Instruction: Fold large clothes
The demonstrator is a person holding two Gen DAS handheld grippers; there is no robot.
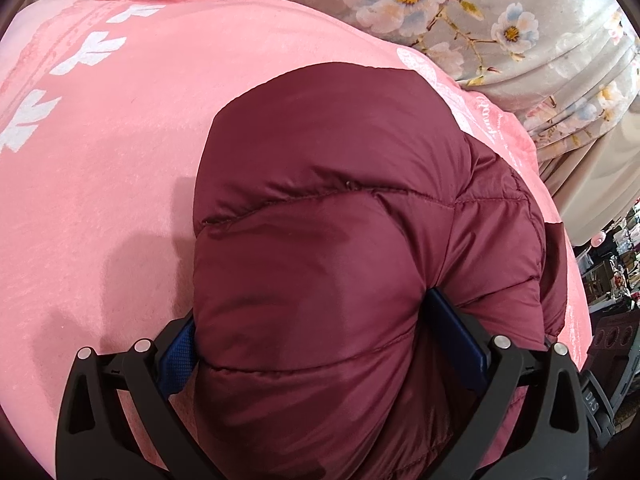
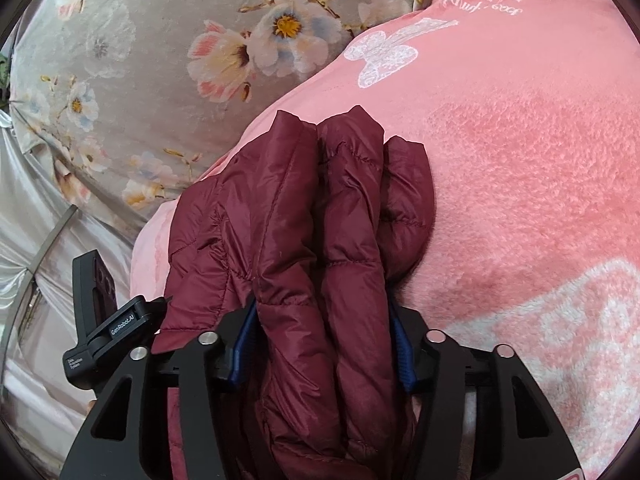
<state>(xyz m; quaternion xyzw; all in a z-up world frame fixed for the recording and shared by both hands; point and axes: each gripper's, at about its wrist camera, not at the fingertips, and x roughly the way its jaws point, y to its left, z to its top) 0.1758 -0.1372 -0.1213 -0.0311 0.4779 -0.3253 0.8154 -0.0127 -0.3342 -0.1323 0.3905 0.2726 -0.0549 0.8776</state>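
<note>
**Holding a puffy jacket that could spring loose**

Gripping the maroon quilted jacket (image 1: pixel 340 220) with both tongs, I have it bunched over the pink blanket (image 1: pixel 100 160), near the floral sheet (image 1: pixel 500 20) at the blanket's far edge. My left tongs (image 1: pixel 312 344) are clamped on one fat, rounded fold, pads pressed into either side of it. My right tongs (image 2: pixel 324 340) are closed on several stacked layers, which stand up as three ridges ahead of the pads.

My worry is the slick, air-filled fabric. On the right, an inner layer could slide out from between the pads, since only the outer layers are truly pinched, and the stack would fan open. On the left, the padding may squeeze flat and slip. Any sideways pull between my hands could also drag the blanket and skew the fold.
</note>
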